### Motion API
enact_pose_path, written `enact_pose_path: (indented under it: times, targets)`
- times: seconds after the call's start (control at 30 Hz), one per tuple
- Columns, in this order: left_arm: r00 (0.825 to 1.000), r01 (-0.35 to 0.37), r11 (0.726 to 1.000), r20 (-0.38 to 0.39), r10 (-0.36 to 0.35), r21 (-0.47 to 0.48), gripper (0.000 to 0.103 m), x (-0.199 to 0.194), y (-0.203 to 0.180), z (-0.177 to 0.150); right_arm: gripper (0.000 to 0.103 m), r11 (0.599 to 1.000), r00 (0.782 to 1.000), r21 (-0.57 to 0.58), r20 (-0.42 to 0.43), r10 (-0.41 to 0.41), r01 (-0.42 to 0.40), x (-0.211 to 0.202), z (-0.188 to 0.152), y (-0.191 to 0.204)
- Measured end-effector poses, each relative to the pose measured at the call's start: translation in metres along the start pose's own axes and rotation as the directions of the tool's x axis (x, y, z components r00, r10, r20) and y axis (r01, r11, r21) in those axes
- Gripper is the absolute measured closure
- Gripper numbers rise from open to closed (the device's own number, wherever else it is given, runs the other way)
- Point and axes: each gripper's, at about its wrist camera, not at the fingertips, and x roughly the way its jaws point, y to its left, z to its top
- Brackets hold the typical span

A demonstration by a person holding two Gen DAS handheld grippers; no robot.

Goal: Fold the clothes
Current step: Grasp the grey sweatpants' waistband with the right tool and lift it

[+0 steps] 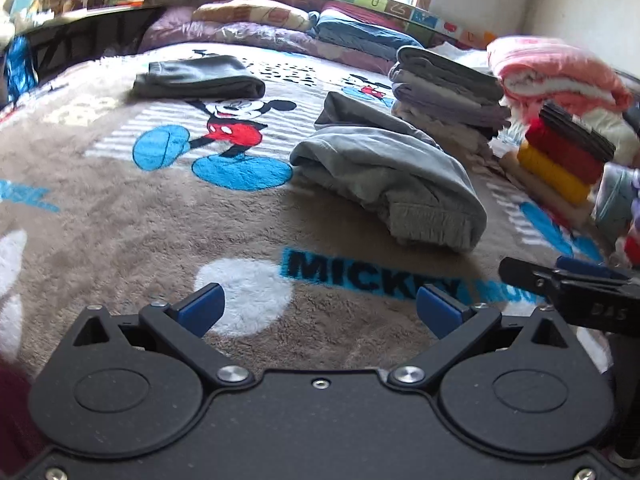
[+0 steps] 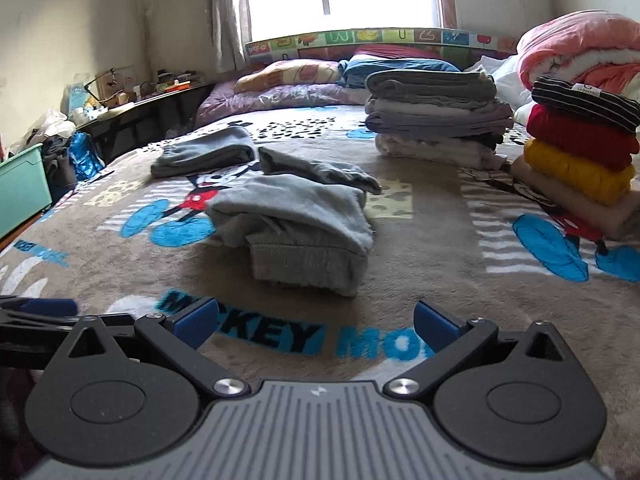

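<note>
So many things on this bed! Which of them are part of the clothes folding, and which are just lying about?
Part of the job:
- folded grey garment
- dark grey folded garment
- grey folded stack
- colourful stack
- left claw, right claw, both open and holding nothing

Lying about:
- pillow
- pink blanket
- green bin

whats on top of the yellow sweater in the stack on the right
A red folded garment lies directly on the yellow sweater, with a dark striped one on top of that. Whether anything is tucked between the layers cannot be seen.
</note>
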Motion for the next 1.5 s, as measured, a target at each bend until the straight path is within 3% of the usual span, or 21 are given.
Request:
enact_pose_path:
  times: [0.1,0.23,0.27,0.37,0.43,0.5,0.67,0.77,0.87,0.9,0.93,1.03,1.1,1.17,1.2,1.3,1.5]
  targets:
    - [1.0,0.002,1.0,-0.01,-0.003,-0.03,0.0,0.009,0.005,0.0,0.0,1.0,1.0,-0.018,-0.004,0.016,-0.016,0.016,0.003,-0.008]
    - [1.0,0.014,0.996,-0.004,-0.015,-0.085,0.001,0.021,0.014,0.003,0.001,0.968,0.994,-0.25,0.106,-0.009,0.036,0.025,0.0,0.012]
    - [1.0,0.019,0.995,-0.006,-0.02,-0.095,0.001,0.025,0.015,0.005,0.002,0.943,0.991,-0.328,0.132,-0.012,0.055,0.028,-0.002,0.02]
    - [0.999,0.035,0.994,-0.013,-0.037,-0.105,0.001,0.038,0.017,0.013,0.018,0.85,0.984,-0.52,0.18,0.012,0.085,0.038,-0.012,0.046]
    - [0.999,0.036,0.996,-0.004,-0.036,-0.086,0.002,0.045,0.016,0.019,0.029,0.788,0.982,-0.609,0.185,0.029,0.091,0.048,-0.016,0.059]
    - [0.999,0.033,0.998,0.005,-0.033,-0.062,0.002,0.053,0.016,0.025,0.034,0.729,0.982,-0.677,0.185,0.036,0.101,0.06,-0.017,0.071]
    - [0.998,0.054,0.996,0.023,-0.053,-0.073,0.002,0.078,0.027,0.042,0.038,0.674,0.984,-0.729,0.177,0.013,0.122,0.083,-0.016,0.079]
    - [0.998,0.066,0.993,0.027,-0.064,-0.097,0.002,0.093,0.032,0.043,0.04,0.681,0.986,-0.721,0.166,-0.01,0.128,0.092,-0.015,0.072]
    - [0.997,0.073,0.991,0.018,-0.072,-0.108,0.002,0.101,0.033,0.037,0.057,0.743,0.99,-0.666,0.141,0.032,0.071,0.092,-0.011,0.055]
    - [0.998,0.068,0.994,0.02,-0.067,-0.091,0.002,0.102,0.031,0.034,0.072,0.771,0.989,-0.635,0.137,0.049,0.05,0.089,-0.007,0.049]
    - [0.998,0.065,0.995,0.024,-0.063,-0.072,0.002,0.102,0.029,0.033,0.076,0.796,0.988,-0.604,0.136,0.066,0.03,0.087,-0.004,0.042]
    - [0.998,0.06,0.997,0.03,-0.058,-0.058,0.002,0.103,0.027,0.031,0.079,0.874,0.976,-0.486,0.186,0.116,-0.012,0.075,0.012,0.018]
    - [0.998,0.056,0.997,0.031,-0.055,-0.052,0.002,0.103,0.026,0.029,0.079,0.938,0.962,-0.34,0.228,0.152,-0.068,0.064,0.028,-0.009]
    - [0.998,0.048,0.998,0.033,-0.047,-0.037,0.002,0.104,0.024,0.028,0.079,0.973,0.946,-0.173,0.261,0.194,-0.151,0.054,0.04,-0.041]
    - [0.999,0.043,0.999,0.033,-0.042,-0.029,0.001,0.104,0.023,0.027,0.08,0.977,0.939,-0.087,0.273,0.21,-0.194,0.051,0.044,-0.059]
    - [0.999,0.021,1.0,0.036,-0.021,0.004,0.001,0.106,0.018,0.025,0.08,0.972,0.936,0.082,0.298,0.188,-0.222,0.05,0.045,-0.104]
    - [0.999,0.007,1.0,0.041,-0.008,0.024,0.001,0.107,0.016,0.024,0.08,0.899,0.927,0.338,0.341,0.157,-0.277,0.046,0.036,-0.164]
